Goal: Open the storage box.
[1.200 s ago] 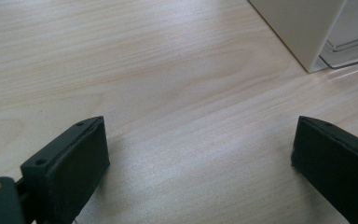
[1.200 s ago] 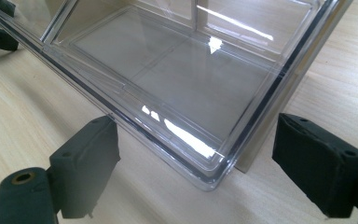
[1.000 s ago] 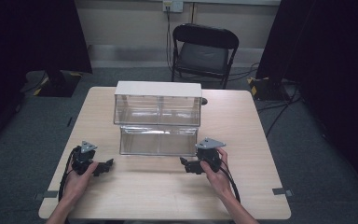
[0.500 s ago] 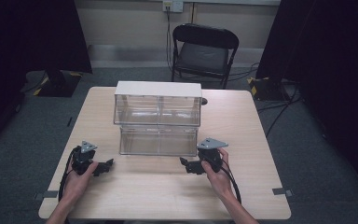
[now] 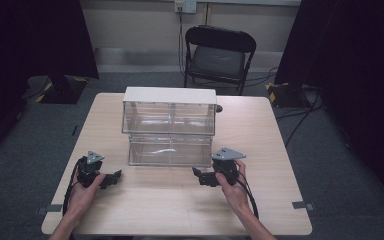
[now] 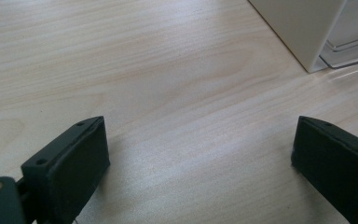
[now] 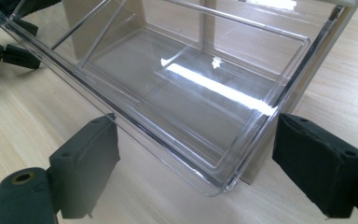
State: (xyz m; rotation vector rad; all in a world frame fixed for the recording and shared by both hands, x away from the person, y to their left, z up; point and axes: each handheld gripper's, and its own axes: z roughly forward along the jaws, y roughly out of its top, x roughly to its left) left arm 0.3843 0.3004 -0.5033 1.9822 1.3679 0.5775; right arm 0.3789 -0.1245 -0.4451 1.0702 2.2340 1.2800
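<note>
A clear plastic drawer cabinet (image 5: 169,117) with a white top stands in the middle of the table. Its lower clear drawer (image 5: 170,150) is pulled out toward me and looks empty. My right gripper (image 5: 200,176) rests on the table by the drawer's front right corner, pointing left. In the right gripper view my right gripper (image 7: 196,140) is open, and the drawer's corner (image 7: 214,182) lies just ahead, between the jaws. My left gripper (image 5: 111,179) sits on the table left of the drawer, pointing right. It is open (image 6: 198,140) over bare wood, with the cabinet's white corner (image 6: 307,32) ahead.
The light wooden table (image 5: 260,140) has free room on both sides of the cabinet and along the front edge. A black folding chair (image 5: 217,55) stands behind the table. The left gripper's cable (image 7: 4,49) shows beyond the drawer in the right gripper view.
</note>
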